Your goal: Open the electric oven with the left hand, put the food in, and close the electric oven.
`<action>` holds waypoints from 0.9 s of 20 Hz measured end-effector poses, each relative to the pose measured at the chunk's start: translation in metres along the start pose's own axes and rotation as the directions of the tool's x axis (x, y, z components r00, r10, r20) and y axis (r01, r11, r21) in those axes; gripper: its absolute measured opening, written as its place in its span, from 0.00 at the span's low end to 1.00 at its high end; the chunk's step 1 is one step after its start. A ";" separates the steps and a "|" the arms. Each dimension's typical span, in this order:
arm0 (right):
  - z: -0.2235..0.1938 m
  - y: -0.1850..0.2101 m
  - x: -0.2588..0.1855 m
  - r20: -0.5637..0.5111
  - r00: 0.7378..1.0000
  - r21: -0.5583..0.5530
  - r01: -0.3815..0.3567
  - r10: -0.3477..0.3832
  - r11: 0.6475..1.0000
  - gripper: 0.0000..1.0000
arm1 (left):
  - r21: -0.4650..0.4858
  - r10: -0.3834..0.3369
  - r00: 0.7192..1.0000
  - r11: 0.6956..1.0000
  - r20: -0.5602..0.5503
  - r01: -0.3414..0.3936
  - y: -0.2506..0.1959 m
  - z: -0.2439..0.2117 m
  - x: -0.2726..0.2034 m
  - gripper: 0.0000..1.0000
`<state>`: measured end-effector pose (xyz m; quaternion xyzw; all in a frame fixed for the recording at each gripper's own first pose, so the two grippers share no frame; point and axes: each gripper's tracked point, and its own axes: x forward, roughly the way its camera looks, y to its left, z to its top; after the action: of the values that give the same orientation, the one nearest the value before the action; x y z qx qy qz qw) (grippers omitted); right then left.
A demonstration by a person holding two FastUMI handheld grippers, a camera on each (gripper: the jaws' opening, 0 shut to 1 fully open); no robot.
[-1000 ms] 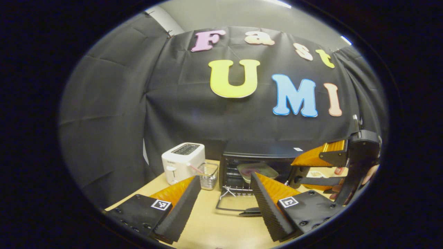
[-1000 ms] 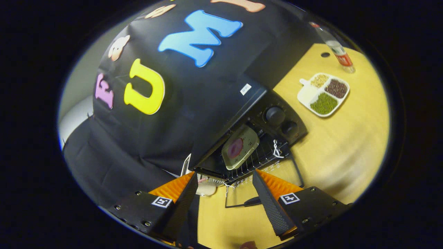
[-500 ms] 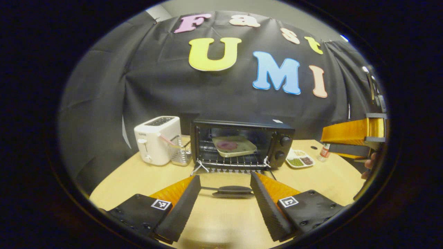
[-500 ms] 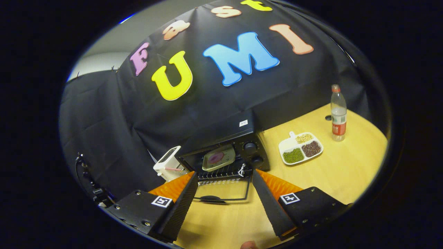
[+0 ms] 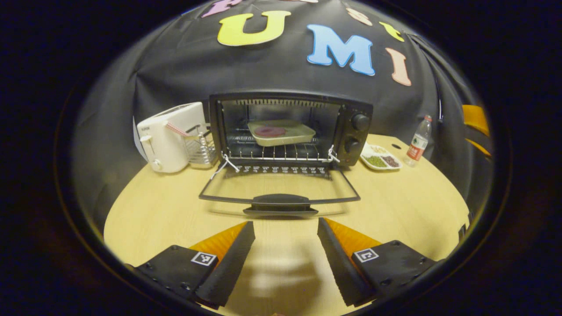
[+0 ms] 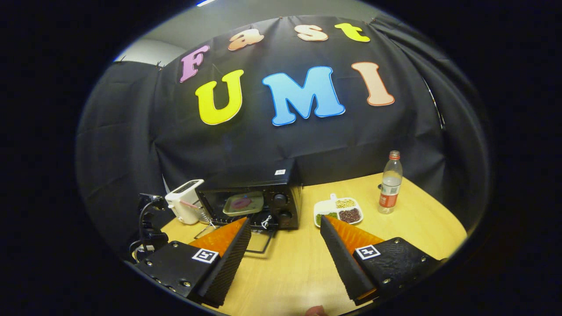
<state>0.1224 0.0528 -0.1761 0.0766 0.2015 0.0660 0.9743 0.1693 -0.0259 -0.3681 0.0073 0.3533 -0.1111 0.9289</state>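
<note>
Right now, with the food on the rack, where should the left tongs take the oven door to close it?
Grip the black handle at the middle of the door's front edge. The door lies folded down flat toward the left tongs, which are open and just short of it, so come straight in from the front, low, and lift.

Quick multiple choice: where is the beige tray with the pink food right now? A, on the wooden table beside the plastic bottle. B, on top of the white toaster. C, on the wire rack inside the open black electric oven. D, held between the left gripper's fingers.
C: the beige tray with the pink food sits on the wire rack inside the black electric oven, whose glass door hangs open.
</note>
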 end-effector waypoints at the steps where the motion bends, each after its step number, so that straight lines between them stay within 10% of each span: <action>1: 0.003 -0.003 -0.001 0.008 1.000 -0.022 0.017 -0.017 1.000 0.98 | -0.003 -0.001 1.000 1.000 -0.022 0.001 0.000 -0.006 0.006 0.92; 18: -0.001 -0.029 -0.008 -0.022 0.994 -0.056 0.108 -0.110 0.993 0.98 | 0.058 0.038 0.998 0.998 -0.044 -0.036 0.005 -0.004 0.046 0.98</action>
<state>0.1171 0.0236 -0.1792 0.0377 0.2157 0.0192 0.9756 0.2013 -0.0300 -0.4014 0.0428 0.3706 -0.1037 0.9220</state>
